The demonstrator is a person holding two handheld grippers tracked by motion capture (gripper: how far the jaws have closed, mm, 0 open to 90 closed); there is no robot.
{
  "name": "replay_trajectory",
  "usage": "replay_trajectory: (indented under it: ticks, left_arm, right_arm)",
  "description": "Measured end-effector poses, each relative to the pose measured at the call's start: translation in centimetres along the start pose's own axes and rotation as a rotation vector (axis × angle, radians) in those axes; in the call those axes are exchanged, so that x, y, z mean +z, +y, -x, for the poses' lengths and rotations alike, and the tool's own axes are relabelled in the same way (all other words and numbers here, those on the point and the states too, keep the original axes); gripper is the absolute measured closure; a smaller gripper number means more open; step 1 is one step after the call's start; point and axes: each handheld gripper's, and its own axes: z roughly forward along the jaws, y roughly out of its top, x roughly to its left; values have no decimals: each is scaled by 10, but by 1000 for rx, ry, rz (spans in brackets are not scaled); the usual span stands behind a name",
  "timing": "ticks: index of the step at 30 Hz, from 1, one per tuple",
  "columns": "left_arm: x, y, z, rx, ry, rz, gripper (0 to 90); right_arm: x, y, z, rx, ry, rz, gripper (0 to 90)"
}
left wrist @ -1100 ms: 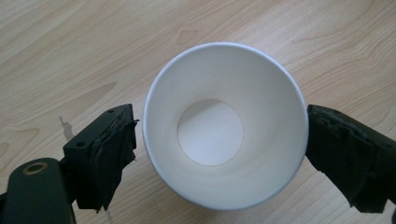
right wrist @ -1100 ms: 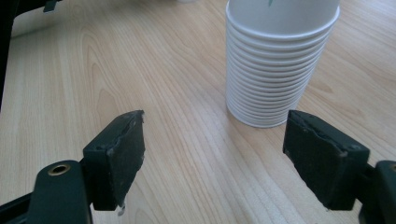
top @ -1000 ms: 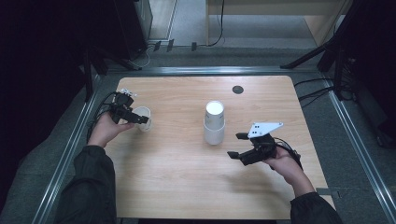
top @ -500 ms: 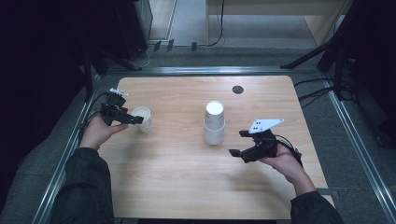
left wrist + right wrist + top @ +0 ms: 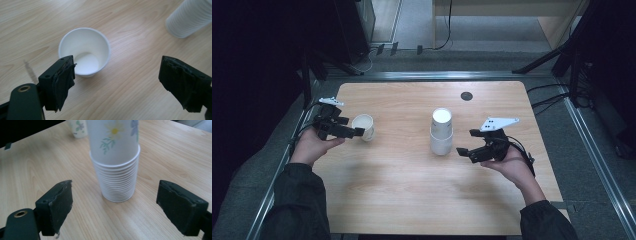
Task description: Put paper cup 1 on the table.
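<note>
Near table edge: left tool open, jaws just closing slightly, nothing between them. Right tool just opened wide, empty. Single cup already separated, upright just beyond left tool. Cup stack mid-table, probably many left. Flower print visible from right gripper view; single cup's empty inside from left gripper view.

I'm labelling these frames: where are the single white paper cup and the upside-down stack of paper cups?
Single white paper cup (image 5: 86,62): left gripper view, inner bottom.
Upside-down stack of paper cups (image 5: 442,136): high view, side wall.
</note>
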Motion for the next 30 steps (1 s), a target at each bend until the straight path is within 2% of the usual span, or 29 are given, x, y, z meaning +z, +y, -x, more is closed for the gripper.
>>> replay_trajectory:
  ticks: [1, 3, 8, 12, 18, 19, 21, 23, 26, 30]
  left_arm:
    - [-1, 0, 2, 4, 3, -2, 144]
    - [0, 0, 7, 15, -4, -8, 148]
    - [4, 1, 17, 36, -49, -6, 148]
    - [7, 0, 24, 64, -61, -7, 147]
    - [11, -2, 34, 76, -97, 20, 148]
    - [12, -2, 35, 77, -116, 24, 148]
    - [11, -3, 38, 85, -141, 36, 147]
    - [11, -3, 41, 98, -144, 40, 148]
    - [12, -5, 46, 104, -155, 43, 148]
    - [17, -6, 51, 117, -162, 41, 148]
  right_arm:
    - [1, 1, 1, 11, 5, -1, 141]
    - [1, 2, 3, 4, 13, 0, 144]
    - [2, 8, 4, -5, 22, -1, 187]
    - [5, 16, 5, 15, 51, -1, 214]
    - [8, 28, 6, -18, 43, -2, 236]
    - [8, 30, 7, -21, 42, 1, 238]
    - [7, 34, 9, -9, 51, -3, 248]
    - [8, 37, 11, -7, 60, -3, 251]
    - [10, 44, 14, -56, 58, -23, 263]
    - [13, 53, 16, -112, 78, -54, 257]
